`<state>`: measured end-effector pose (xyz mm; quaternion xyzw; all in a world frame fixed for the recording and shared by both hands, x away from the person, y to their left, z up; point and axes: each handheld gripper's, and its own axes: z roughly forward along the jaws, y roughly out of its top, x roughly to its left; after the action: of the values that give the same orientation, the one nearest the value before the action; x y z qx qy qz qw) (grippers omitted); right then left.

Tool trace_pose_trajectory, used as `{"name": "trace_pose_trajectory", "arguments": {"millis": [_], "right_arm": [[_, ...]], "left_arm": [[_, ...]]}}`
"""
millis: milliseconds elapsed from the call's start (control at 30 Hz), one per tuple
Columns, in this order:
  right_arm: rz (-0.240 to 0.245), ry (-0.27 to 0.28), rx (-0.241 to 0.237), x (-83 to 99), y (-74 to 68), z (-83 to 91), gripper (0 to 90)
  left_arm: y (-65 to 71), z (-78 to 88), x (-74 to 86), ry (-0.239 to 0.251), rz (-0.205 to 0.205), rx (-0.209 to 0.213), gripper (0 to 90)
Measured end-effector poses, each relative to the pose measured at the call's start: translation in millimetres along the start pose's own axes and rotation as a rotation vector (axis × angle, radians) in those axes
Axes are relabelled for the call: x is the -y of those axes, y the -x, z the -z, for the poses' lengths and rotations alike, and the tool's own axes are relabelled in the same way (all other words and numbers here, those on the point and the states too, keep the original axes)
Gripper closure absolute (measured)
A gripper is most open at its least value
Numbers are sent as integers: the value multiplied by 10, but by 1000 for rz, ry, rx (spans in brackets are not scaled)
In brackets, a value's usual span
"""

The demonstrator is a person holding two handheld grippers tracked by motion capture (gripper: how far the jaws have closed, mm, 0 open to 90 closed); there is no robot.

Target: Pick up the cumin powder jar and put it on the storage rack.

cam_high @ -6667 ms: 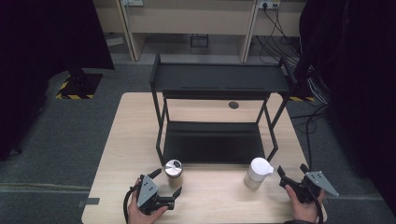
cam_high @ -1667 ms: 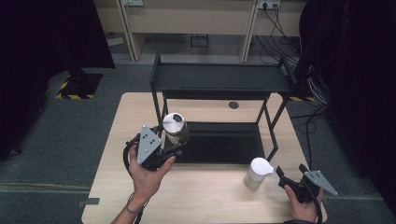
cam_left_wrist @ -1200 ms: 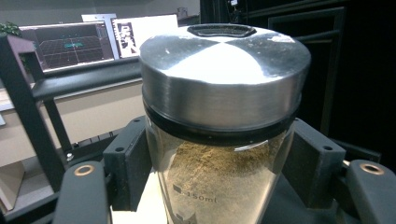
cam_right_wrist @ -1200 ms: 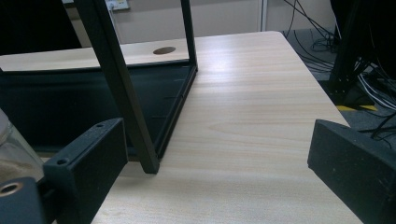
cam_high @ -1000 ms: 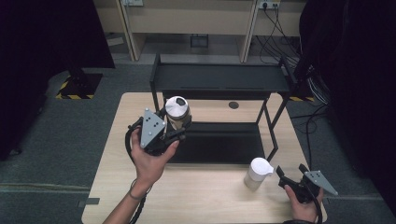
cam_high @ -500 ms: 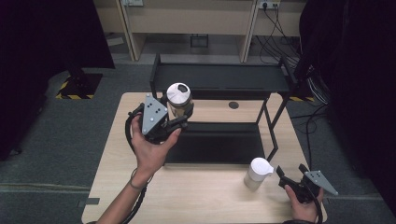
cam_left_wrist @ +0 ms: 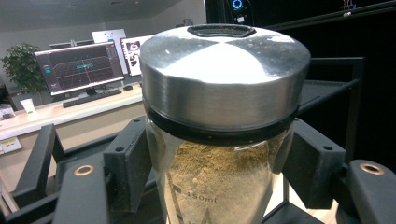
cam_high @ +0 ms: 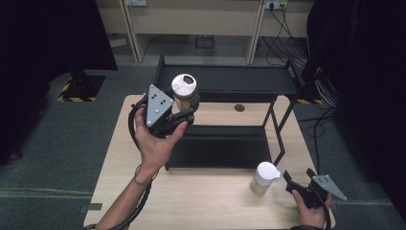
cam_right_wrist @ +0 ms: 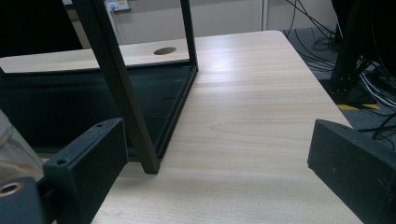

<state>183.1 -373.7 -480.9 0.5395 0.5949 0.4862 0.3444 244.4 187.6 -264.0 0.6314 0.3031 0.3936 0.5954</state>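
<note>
A glass jar (cam_high: 185,86) with a silver lid, partly filled with tan powder, is held up in the air by my left gripper (cam_high: 185,114). It hangs just in front of the left end of the black rack's top shelf (cam_high: 239,82). In the left gripper view the jar (cam_left_wrist: 219,84) stands upright, and both pads (cam_left_wrist: 128,163) press its glass sides below the lid. A second jar (cam_high: 264,177) with a white lid stands on the table near the front right. My right gripper (cam_high: 293,182) rests just right of it, jaws wide apart (cam_right_wrist: 215,163) and holding nothing.
The black two-level rack stands mid-table, its lower tray (cam_high: 220,148) bare and a front leg (cam_right_wrist: 121,88) close to my right gripper. A round cable hole (cam_high: 239,108) lies behind the tray. Light wood tabletop (cam_right_wrist: 252,116) stretches to the right edge.
My left hand has carried the silver-lidded jar up and away from the table's front, from the lower tray's height to the top shelf's front edge. The right hand and white-lidded jar have stayed put.
</note>
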Motion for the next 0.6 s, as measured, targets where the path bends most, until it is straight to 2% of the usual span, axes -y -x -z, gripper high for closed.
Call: {"name": "trace_pose_trajectory", "arguments": {"millis": [333, 600], "right_arm": [[3, -2, 0, -3, -4, -2, 51], [3, -1, -1, -2, -1, -1, 51]], "left_arm": [[-49, -71, -161, 1, -4, -12, 312], [-70, -159, -222, -6, -3, -22, 312]]}}
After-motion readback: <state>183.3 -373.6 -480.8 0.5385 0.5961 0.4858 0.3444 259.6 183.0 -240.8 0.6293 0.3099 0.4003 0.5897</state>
